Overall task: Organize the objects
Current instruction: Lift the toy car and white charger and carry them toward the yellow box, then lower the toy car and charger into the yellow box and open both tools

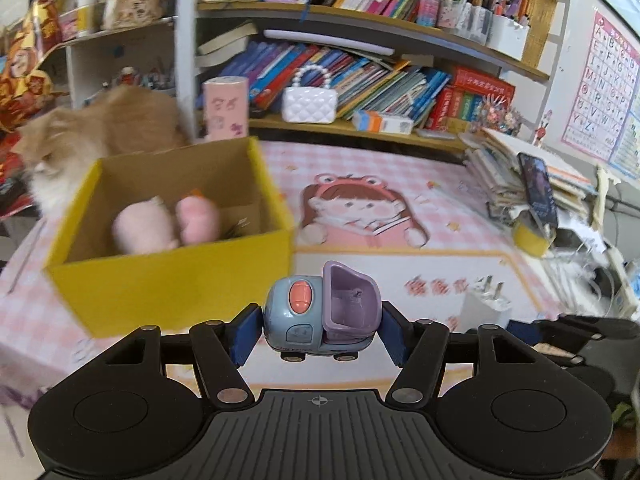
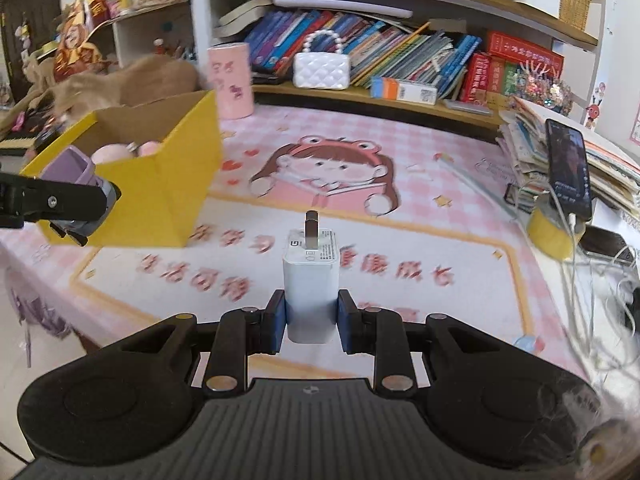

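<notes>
The left gripper (image 1: 318, 330), clamped on a toy truck (image 1: 320, 312), is nearer the yellow box (image 1: 172, 280) ahead-left holding what look like pink plush toys (image 1: 168, 226), while the right gripper (image 2: 311, 320) pinches an upright white charger (image 2: 311, 280).

Bright daylight, motion blur, fisheye-warped edges.

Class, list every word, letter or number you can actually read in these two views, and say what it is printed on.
"A", "B", "E", "F", "R", "V", "Z": alphabet poster on the wall.
Pink characters on the desk mat: blurred, unreadable.
Small print on the white charger: too small.
Book spines, red boxes: too small.
</notes>
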{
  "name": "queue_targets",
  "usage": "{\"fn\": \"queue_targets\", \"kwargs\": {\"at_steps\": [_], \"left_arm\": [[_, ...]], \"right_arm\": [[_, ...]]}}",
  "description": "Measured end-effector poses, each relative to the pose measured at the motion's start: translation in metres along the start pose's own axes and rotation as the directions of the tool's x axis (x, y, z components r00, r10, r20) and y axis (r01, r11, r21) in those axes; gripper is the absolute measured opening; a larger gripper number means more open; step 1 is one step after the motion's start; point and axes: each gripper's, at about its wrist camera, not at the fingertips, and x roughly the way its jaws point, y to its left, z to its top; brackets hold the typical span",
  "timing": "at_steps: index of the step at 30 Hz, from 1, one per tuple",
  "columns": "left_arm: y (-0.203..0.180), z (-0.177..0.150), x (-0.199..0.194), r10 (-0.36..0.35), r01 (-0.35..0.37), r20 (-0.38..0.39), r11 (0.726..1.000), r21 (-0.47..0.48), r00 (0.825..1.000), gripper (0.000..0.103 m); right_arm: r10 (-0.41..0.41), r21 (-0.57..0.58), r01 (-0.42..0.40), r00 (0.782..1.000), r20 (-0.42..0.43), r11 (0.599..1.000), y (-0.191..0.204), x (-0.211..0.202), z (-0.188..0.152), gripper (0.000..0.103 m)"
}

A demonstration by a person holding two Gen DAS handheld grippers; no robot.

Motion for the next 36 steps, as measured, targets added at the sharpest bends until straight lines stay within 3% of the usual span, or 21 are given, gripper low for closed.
{"fn": "queue_targets", "kwargs": {"at_steps": [8, 18, 36], "left_arm": [[0.053, -0.037, -0.032, 0.084, -0.085, -0.024, 0.994, -0.063, 0.996, 0.062], [0.096, -0.059, -0.064, 0.164, -0.163, -0.001, 0.977, -0.136, 0.986, 0.062], [0.13, -0.009, -0.054, 0.226, -0.205, 0.142, 0.968, -0.148, 0.964, 0.062]], "right_arm": [[0.053, -0.05, -0.054, 0.998, -0.012, 0.997, 0.058, -0.019, -0.018, 0.024], [0.149, -0.131, -0.15, 0.989, -0.016, 0.98, 0.12, -0.024, -0.021, 0.024], [0.223, -0.185, -0.207, 0.973, 0.067, 0.961, 0.163, -0.004, 0.054, 0.024]]}}
